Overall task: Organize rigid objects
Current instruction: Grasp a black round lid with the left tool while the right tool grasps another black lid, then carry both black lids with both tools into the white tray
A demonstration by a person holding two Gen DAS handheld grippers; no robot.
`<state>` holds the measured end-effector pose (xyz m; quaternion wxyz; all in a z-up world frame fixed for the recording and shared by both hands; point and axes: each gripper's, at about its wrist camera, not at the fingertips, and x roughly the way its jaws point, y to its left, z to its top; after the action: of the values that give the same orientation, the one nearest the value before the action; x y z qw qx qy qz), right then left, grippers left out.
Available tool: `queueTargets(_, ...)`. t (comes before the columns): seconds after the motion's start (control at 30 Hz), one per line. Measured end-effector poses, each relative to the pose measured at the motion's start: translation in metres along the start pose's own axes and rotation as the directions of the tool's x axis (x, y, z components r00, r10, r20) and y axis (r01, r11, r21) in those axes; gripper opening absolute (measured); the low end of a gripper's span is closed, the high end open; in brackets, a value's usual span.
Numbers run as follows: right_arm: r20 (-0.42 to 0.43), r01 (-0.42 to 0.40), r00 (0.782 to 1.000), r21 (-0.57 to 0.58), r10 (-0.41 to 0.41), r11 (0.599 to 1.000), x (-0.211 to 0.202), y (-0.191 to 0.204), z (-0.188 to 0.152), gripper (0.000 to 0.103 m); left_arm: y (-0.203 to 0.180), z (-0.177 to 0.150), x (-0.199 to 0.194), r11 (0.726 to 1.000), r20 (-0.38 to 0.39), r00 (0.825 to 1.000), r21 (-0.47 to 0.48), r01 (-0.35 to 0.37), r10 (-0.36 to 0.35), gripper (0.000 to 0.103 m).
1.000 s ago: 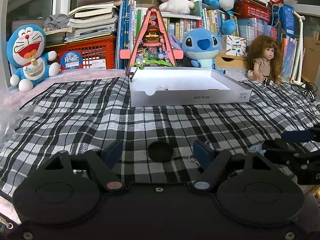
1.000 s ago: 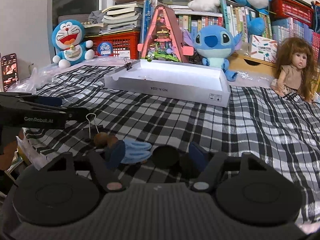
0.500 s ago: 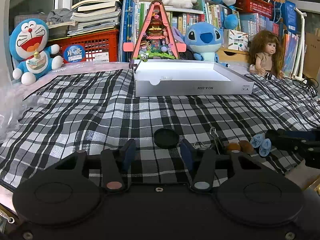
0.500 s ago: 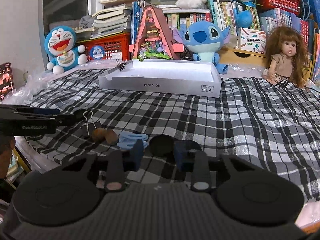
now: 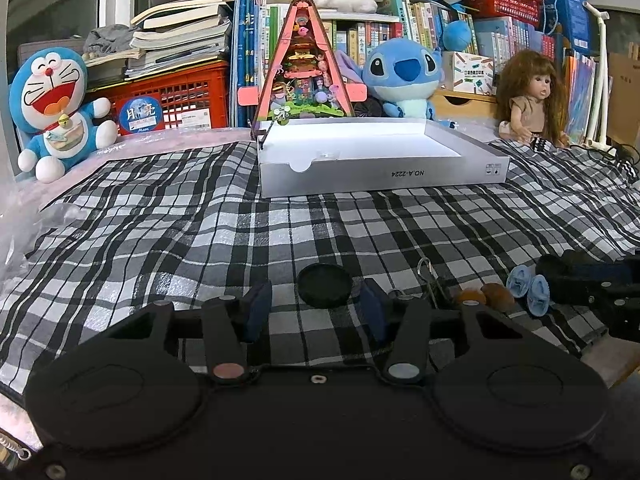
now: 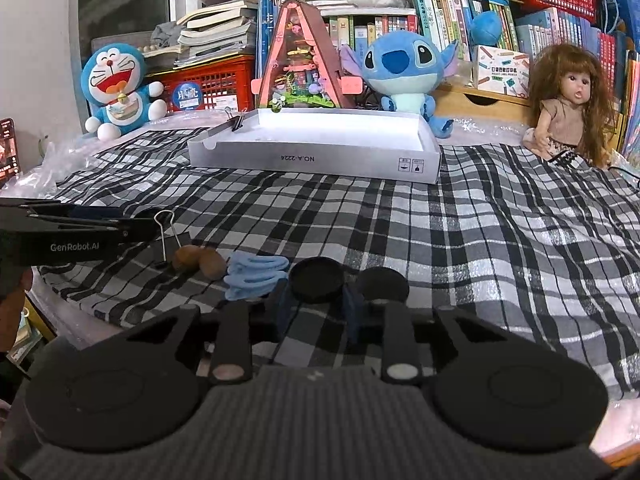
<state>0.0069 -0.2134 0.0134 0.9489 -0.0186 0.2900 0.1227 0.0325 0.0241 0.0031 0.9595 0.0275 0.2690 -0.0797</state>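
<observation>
Left tongs [image 5: 316, 312]: I am holding them wide, empty, above the cloth [image 5: 160, 240].
Right tongs [image 6: 316, 312]: I am keeping them narrow, gripping nothing.
Nearby: clip [image 6: 166, 240], brown shoes [image 6: 200, 260], blue sandals [image 6: 256, 276] lying beside them.
Ahead: box [image 6: 316, 158] standing unobstructed.

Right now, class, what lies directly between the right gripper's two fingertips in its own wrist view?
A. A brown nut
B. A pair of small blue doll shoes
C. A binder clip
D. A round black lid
D. In the right wrist view a round black lid sits between the fingertips of the right gripper, while the blue doll shoes lie off to its left on the plaid cloth.
</observation>
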Motion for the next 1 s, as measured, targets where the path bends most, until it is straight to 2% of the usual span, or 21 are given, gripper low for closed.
queueTargets(0.13, 0.001, 0.024, 1.0, -0.012, -0.024, 1.0, 0.005, 0.001, 0.001, 0.037, -0.002, 0.001, 0.004, 1.0, 0.002, 1.0, -0.002, 0.0, 0.0, 0.047)
queueTargets(0.37, 0.015, 0.055, 0.998, -0.005, -0.055, 0.998, 0.013, 0.001, 0.005, 0.051, -0.003, 0.002, 0.008, 1.0, 0.017, 1.0, 0.002, 0.0, 0.0, 0.047)
queueTargets(0.4, 0.016, 0.059, 0.998, -0.002, -0.059, 0.998, 0.014, 0.0, 0.006, 0.051, -0.003, 0.001, 0.008, 1.0, 0.018, 1.0, 0.002, 0.0, 0.0, 0.047)
queueTargets(0.47, 0.016, 0.063, 0.998, 0.004, -0.063, 0.998, 0.016, -0.001, 0.007, 0.051, -0.004, 0.001, 0.009, 1.0, 0.015, 1.0, 0.003, 0.0, 0.0, 0.031)
queueTargets(0.5, 0.009, 0.063, 0.998, 0.004, -0.063, 0.998, 0.017, -0.001, 0.008, 0.051, -0.004, 0.001, 0.008, 1.0, 0.013, 1.0, 0.002, -0.006, 0.006, 0.03)
queueTargets(0.53, 0.002, 0.058, 0.998, 0.0, -0.058, 0.998, 0.018, -0.001, 0.009, 0.039, -0.004, 0.001, 0.008, 1.0, 0.014, 1.0, 0.001, -0.013, 0.013, 0.03)
queueTargets(0.73, 0.028, 0.043, 0.999, -0.017, -0.042, 0.999, 0.012, 0.003, 0.014, 0.038, -0.005, 0.007, 0.002, 1.0, 0.026, 1.0, -0.001, -0.015, 0.015, 0.03)
queueTargets(1.0, 0.016, 0.039, 0.999, 0.034, -0.04, 0.999, 0.017, -0.004, 0.023, 0.038, -0.006, 0.021, -0.001, 1.0, 0.022, 1.0, -0.018, 0.013, -0.013, 0.03)
